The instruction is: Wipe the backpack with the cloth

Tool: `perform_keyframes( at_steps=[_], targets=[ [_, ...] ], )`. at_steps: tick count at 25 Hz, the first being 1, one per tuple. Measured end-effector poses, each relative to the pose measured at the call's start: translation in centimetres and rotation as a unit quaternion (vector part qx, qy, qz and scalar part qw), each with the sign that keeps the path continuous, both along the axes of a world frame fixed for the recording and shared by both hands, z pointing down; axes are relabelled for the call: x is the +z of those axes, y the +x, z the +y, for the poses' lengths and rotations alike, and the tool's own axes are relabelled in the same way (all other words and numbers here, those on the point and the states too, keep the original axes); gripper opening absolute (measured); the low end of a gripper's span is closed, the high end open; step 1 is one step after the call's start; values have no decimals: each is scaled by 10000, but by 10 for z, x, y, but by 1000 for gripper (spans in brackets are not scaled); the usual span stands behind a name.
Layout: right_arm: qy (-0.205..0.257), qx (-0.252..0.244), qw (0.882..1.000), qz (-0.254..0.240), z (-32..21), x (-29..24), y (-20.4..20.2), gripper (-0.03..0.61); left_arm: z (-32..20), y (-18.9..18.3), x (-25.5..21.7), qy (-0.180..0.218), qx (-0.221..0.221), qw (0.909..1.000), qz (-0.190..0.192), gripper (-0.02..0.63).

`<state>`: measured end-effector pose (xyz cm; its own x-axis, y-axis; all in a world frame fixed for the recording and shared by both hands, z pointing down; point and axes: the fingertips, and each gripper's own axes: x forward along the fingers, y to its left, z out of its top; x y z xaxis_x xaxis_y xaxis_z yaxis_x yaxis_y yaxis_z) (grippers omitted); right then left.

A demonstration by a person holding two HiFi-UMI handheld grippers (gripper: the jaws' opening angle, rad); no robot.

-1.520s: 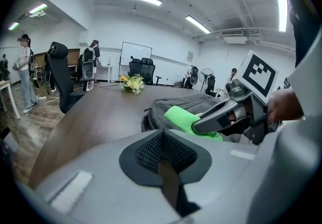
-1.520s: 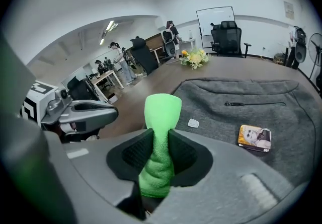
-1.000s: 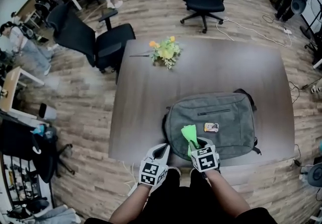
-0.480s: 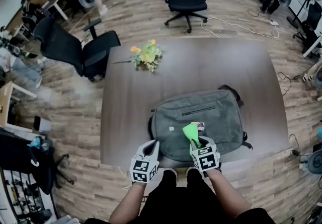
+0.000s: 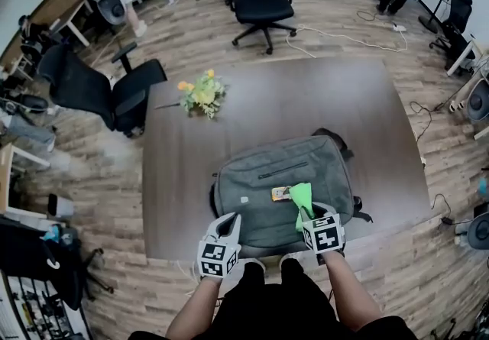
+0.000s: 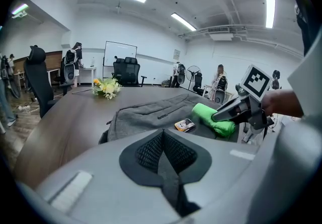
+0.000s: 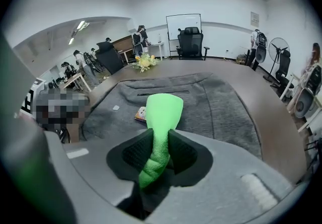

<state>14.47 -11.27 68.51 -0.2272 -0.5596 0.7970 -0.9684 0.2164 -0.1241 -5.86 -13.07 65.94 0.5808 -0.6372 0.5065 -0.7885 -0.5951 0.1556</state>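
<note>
I'm clamping the green cloth (image 7: 162,109) in my right gripper (image 7: 160,151), and its free end is resting on the grey backpack (image 5: 252,178), just beside a small card (image 5: 280,193). The backpack is lying flat on the table (image 5: 306,102), by the near edge. My left gripper (image 6: 162,157) is hovering near the pack's near-left corner, jaws pressed together on nothing. Flowers (image 5: 200,92) are standing well apart, farther back.
</note>
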Motion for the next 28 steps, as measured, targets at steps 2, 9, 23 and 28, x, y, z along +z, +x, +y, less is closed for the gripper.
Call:
perform_keyframes(
  at_steps=[2,9,23,28],
  targets=[
    [4,71,10000,40,0,-4,12,97,-2,7,-1,10,62,10000,1,18],
    [47,378,9990,251,3,-14,56,97,-6,28,-3,82,240,9997,30,18],
    [380,591,9971,287,-4,-39,86,97,-11,45,-10,179,334,9992,120,18],
    [1022,496,9934,139,-23,-66,73,98,-28,25,-28,287,-39,9990,337,18]
  ],
)
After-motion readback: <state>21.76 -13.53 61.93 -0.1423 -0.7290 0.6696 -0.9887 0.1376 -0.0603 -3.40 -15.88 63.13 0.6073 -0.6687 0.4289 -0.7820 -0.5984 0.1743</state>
